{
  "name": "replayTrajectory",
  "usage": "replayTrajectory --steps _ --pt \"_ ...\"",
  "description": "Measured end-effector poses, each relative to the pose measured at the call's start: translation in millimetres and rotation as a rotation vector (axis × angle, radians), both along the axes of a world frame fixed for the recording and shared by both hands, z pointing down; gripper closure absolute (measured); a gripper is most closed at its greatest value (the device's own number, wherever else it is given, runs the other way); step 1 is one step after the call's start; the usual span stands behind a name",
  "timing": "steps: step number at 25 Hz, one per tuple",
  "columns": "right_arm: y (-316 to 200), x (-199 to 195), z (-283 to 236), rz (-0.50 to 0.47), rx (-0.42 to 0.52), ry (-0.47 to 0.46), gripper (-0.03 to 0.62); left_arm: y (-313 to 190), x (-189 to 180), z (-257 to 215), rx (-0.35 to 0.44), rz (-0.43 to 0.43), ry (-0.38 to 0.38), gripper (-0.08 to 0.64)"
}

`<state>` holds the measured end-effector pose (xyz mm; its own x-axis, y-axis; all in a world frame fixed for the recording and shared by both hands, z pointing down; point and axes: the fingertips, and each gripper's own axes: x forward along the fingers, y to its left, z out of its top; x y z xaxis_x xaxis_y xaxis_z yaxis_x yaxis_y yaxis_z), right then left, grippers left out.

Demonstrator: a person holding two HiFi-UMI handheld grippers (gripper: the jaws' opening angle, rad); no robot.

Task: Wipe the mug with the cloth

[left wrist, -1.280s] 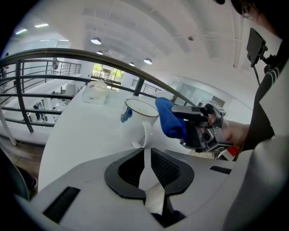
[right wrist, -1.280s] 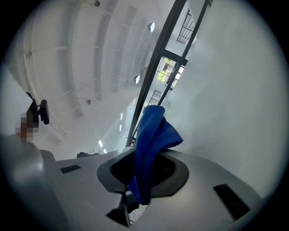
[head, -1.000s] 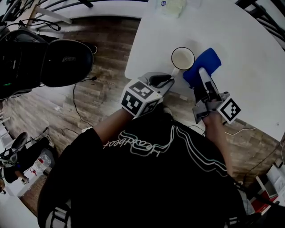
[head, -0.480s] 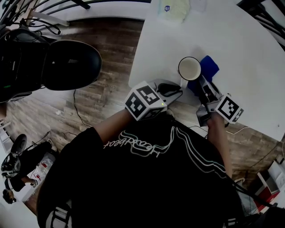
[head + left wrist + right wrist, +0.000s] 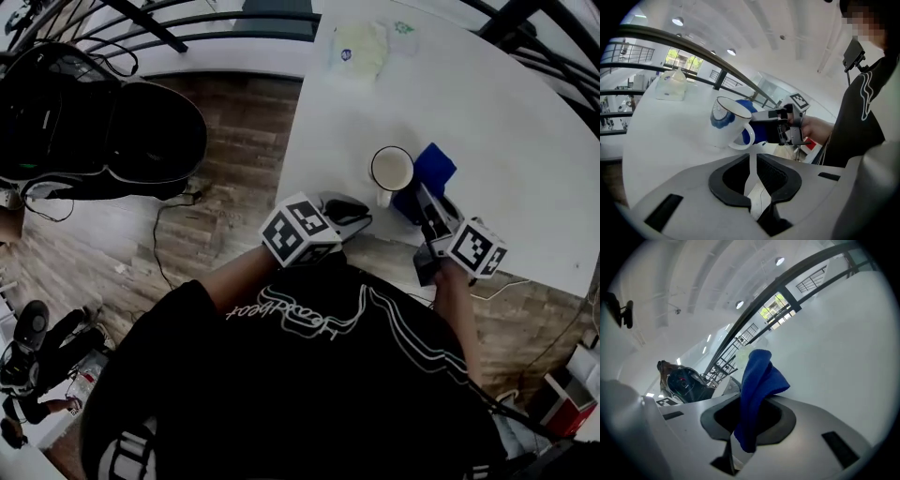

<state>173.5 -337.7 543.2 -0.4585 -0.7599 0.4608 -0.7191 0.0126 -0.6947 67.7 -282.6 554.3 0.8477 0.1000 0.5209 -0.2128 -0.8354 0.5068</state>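
Observation:
A white mug [image 5: 392,171] with a blue motif stands upright near the edge of the white table [image 5: 525,122]. In the left gripper view the mug [image 5: 725,123] points its handle at me. My left gripper [image 5: 362,212] is shut just short of that handle, and nothing shows between its jaws [image 5: 752,157]. My right gripper [image 5: 424,201] is shut on a blue cloth [image 5: 433,172]. The cloth [image 5: 758,380] sticks up out of the jaws. It lies against the mug's right side, and the left gripper view shows the cloth [image 5: 761,131] right behind the handle.
A pale plastic packet [image 5: 360,45] lies at the table's far edge. A black office chair [image 5: 141,131] stands on the wooden floor to the left, with cables [image 5: 169,253] nearby. A dark railing [image 5: 234,21] runs behind the table.
The right gripper has drawn the blue cloth in against the mug's side. The left gripper stays by the handle. The head view has shifted.

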Motion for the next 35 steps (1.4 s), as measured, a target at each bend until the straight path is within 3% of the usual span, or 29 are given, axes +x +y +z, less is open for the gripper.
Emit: replayTrajectory --steps 4,8,14,20,28,35 --pt "38 -18 -45 -0.062 0.141 0.023 0.528 27 -22 -21 0.033 -0.077 0.013 0.509" --pt "93 -41 -91 -0.136 0.273 0.029 0.528 60 -33 -56 0.129 -0.151 0.057 0.509" --pt "223 -73 -139 -0.264 0.417 0.073 0.528 162 -35 -131 0.265 -0.227 0.195 0.526" --pt "333 -84 -186 -0.355 0.52 0.14 0.528 260 -38 -199 0.322 -0.317 0.29 0.551" --pt "436 -97 -230 -0.402 0.578 0.153 0.528 364 -40 -259 0.408 -0.311 0.331 0.552" --pt "479 -101 -255 -0.417 0.648 0.189 0.528 412 -33 -286 0.486 -0.278 0.338 0.552"
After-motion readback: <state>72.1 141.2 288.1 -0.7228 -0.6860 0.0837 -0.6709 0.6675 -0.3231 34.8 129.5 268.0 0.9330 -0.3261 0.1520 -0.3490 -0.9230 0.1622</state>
